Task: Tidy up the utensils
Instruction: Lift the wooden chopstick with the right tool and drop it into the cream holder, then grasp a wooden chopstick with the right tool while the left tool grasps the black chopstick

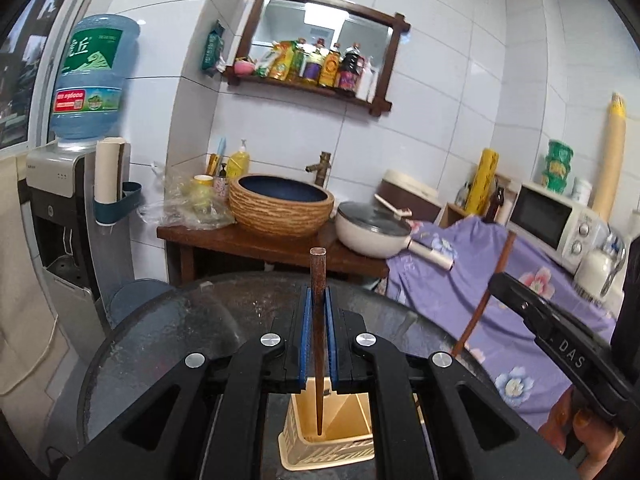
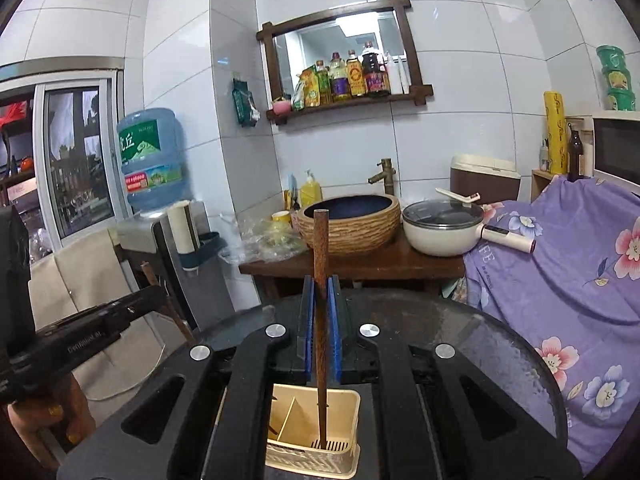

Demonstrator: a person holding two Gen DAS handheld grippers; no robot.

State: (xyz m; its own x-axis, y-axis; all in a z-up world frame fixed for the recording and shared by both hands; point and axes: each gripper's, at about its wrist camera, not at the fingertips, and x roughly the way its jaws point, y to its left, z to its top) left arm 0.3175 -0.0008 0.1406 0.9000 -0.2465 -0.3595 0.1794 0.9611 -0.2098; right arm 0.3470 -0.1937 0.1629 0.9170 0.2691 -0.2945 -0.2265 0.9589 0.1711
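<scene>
While each gripper is clamping one brown chopstick upright, both tips are reaching down into the cream utensil basket.

Left chopstick (image 1: 319, 336) is sitting pinched between the blue pads of the left gripper (image 1: 319, 300), its tip dipping into the utensil basket (image 1: 296, 446) on the dark round desk (image 1: 168, 320). Right chopstick (image 2: 320, 320) is being held the same way by the right gripper (image 2: 320, 292), jaws closed on it, its tip entering the basket's right compartment beside the divider. Behind the desk, a woven-look basin (image 2: 352, 220) and a lidded white pan (image 2: 440, 226) are resting on a wooden counter.
</scene>
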